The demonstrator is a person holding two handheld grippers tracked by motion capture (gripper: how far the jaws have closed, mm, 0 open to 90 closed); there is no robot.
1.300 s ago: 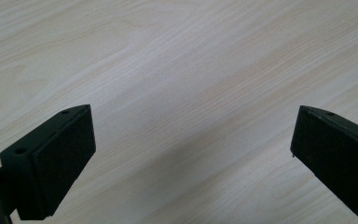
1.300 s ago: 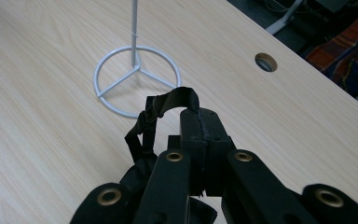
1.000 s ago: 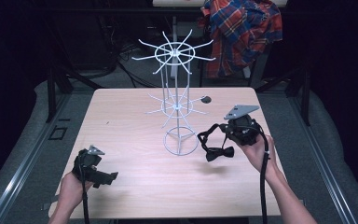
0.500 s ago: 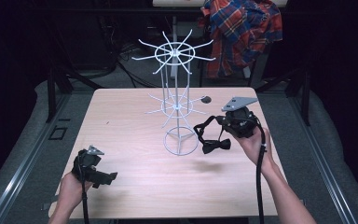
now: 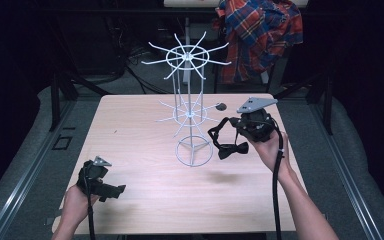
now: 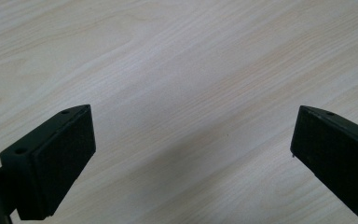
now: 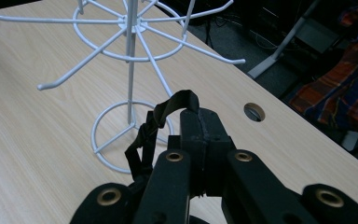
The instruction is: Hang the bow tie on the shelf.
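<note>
Wooden bench (image 5: 145, 125): right tongs (image 5: 232, 131) grip the bow tie (image 5: 228, 146), not yet hung on the rack (image 5: 188, 100); left tongs (image 5: 116, 189) gape empty.

Bow tie (image 5: 233, 149) knot hidden below the right tool (image 7: 199, 135) in its own view, strap (image 7: 150, 128) alone showing. Rack (image 7: 129, 70) cut off by the top edge there. Shirt (image 5: 260, 35) cropped at top in the high view.

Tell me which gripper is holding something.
The right gripper: its jaws are shut on the black bow tie strap. The left gripper is open over bare table.
</note>
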